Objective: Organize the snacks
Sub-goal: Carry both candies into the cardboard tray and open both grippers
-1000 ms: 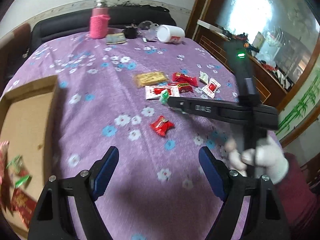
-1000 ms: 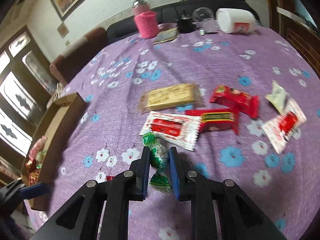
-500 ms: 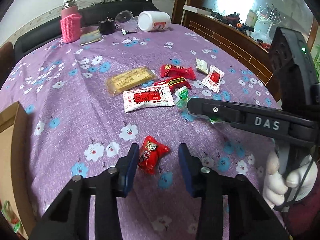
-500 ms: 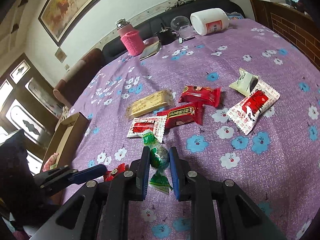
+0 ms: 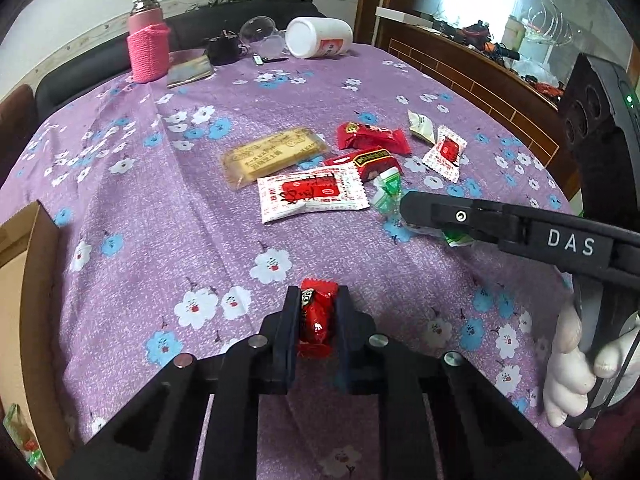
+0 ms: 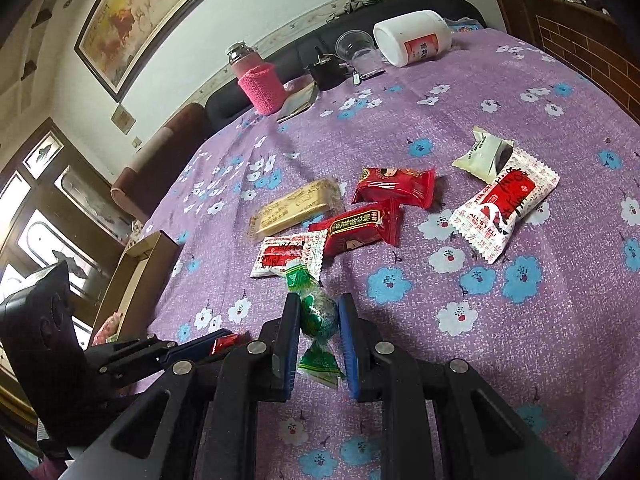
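My left gripper (image 5: 319, 300) is shut on a small red candy (image 5: 317, 317) lying on the purple flowered tablecloth (image 5: 160, 232). My right gripper (image 6: 319, 308) is shut on a green wrapped candy (image 6: 318, 316); the same gripper (image 5: 406, 204) reaches in from the right in the left wrist view. Beyond them lie a yellow bar (image 5: 274, 156), a white-and-red packet (image 5: 312, 194), two red packs (image 6: 394, 186) (image 6: 362, 228), another white-and-red packet (image 6: 506, 208) and a small white sachet (image 6: 486, 154). A cardboard box (image 6: 136, 268) holding snacks sits at the left table edge.
At the far edge stand a pink-sleeved bottle (image 5: 147, 50), a toppled white jar (image 5: 320, 36), a clear plastic cup (image 5: 260, 34), a dark object (image 5: 226, 46) and a flat booklet (image 5: 190, 72). A gloved hand (image 5: 572, 368) holds the right gripper's handle. A wooden cabinet (image 5: 480, 76) stands right.
My left gripper moved forward and down over the red candy and closed on it. The right gripper kept its hold on the green candy and shifted a little.
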Action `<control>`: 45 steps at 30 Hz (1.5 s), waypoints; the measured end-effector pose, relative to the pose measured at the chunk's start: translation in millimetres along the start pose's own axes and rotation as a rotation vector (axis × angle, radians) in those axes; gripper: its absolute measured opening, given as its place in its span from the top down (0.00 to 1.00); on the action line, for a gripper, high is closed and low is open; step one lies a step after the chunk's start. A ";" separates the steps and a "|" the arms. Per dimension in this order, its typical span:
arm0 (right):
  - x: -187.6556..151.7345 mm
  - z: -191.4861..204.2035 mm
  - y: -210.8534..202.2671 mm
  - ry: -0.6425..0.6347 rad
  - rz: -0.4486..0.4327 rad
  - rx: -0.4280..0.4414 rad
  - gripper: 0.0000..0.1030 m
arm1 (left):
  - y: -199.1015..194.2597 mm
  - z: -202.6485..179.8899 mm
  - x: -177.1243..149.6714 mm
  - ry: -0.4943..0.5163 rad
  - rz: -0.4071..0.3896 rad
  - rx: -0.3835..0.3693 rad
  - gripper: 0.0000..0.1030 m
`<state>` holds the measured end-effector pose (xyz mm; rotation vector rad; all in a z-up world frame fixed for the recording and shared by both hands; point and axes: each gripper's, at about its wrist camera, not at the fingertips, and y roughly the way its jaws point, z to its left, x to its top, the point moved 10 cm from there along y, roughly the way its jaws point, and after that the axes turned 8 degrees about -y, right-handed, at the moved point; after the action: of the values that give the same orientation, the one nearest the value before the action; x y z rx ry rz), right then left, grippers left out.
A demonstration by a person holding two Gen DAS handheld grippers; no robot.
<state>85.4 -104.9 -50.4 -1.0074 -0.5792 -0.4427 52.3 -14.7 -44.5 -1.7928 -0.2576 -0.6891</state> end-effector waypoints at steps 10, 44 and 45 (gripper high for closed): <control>3.8 8.5 -7.3 0.010 -0.027 0.015 0.81 | -65.5 26.9 3.0 -0.124 -0.090 -0.044 0.85; -52.1 327.4 131.4 -0.396 0.272 0.220 0.78 | -141.0 304.9 -28.2 -0.622 -0.155 0.146 0.53; -50.8 326.8 128.0 -0.406 0.261 0.209 0.78 | -144.9 303.9 -27.4 -0.622 -0.163 0.144 0.52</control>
<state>42.1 246.7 -33.4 -0.9589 -0.8254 0.0583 56.0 320.3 -1.2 -1.8176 -0.8550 -0.1954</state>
